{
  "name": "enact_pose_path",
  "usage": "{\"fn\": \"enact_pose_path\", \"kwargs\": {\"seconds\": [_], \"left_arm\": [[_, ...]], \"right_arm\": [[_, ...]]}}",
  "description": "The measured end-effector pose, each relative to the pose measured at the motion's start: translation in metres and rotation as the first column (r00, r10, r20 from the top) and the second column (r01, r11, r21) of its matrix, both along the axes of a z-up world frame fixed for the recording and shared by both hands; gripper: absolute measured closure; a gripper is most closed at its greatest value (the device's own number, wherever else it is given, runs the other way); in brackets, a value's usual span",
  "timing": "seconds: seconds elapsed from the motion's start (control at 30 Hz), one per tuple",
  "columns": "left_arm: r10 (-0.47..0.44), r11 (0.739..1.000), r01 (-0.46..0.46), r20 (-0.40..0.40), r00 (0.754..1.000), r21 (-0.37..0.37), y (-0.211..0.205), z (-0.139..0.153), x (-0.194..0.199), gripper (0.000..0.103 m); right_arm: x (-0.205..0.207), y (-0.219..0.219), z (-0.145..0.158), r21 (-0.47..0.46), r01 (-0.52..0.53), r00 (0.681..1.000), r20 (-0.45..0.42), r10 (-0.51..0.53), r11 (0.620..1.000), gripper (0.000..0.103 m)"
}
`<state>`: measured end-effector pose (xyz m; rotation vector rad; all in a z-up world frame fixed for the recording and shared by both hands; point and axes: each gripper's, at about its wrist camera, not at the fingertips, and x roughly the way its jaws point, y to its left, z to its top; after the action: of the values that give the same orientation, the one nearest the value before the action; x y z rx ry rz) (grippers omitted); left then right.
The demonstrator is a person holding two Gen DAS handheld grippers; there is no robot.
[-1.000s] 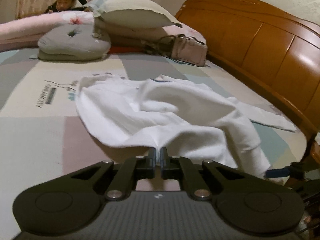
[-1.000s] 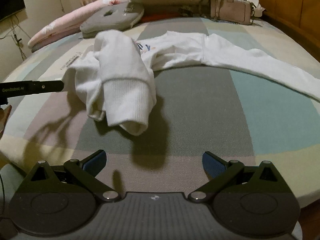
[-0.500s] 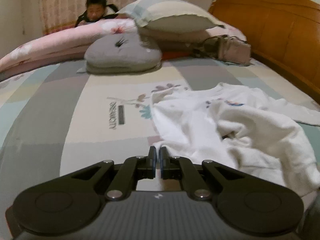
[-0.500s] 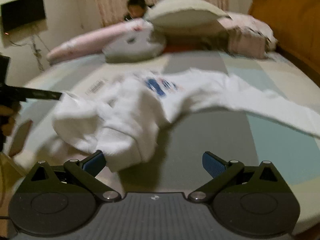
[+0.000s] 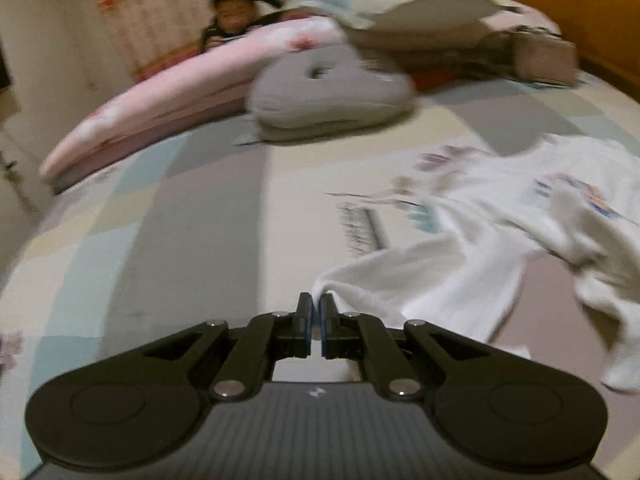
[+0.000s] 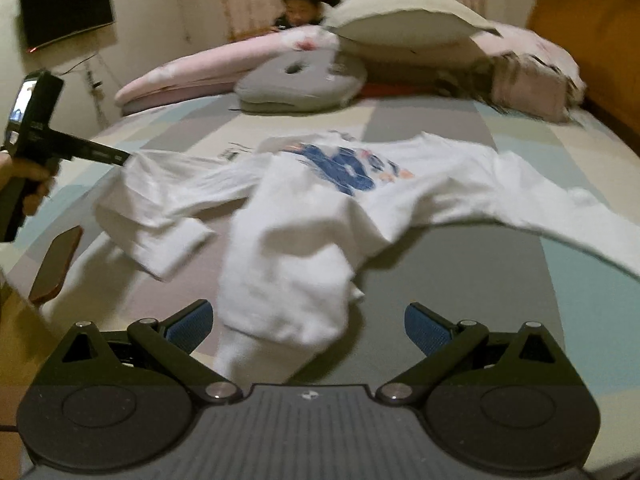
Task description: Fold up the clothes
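Since a second ago the left gripper (image 5: 316,309), clamped on an edge of the white shirt (image 6: 320,216), has dragged it out flatter below the gray pillow (image 6: 300,84), so keep pulling gently while the right gripper (image 6: 308,326) waits wide open.

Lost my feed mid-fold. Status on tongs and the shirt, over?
Left tongs shut on the white shirt edge. Right tongs open, a sleeve end lying between them. Shirt rumpled on the bed, not yet folded. Nothing blocking.
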<state>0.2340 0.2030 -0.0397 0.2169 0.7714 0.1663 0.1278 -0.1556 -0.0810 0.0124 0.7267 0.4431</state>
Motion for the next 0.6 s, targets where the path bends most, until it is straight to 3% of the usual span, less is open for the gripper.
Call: {"fn": "enact_pose_path", "kwargs": {"seconds": [0.23, 0.43, 0.6], "left_arm": [[0.021, 0.999, -0.021, -0.017, 1.0, -0.03, 0.015, -0.001, 0.011, 0.085], [-0.053, 0.997, 0.053, 0.005, 0.999, -0.052, 0.014, -0.001, -0.025, 0.058], [-0.12, 0.993, 0.119, -0.039, 0.992, -0.014, 0.01, -0.016, -0.06, 0.047]], "right_arm": [[0.003, -0.01, -0.006, 0.003, 0.029, 0.999, -0.017, -0.029, 1.0, 0.0], [0.003, -0.012, -0.011, 0.009, 0.011, 0.999, -0.03, -0.011, 1.0, 0.0], [0.006, -0.016, -0.018, 0.014, 0.023, 0.999, -0.046, -0.022, 1.0, 0.0]]}}
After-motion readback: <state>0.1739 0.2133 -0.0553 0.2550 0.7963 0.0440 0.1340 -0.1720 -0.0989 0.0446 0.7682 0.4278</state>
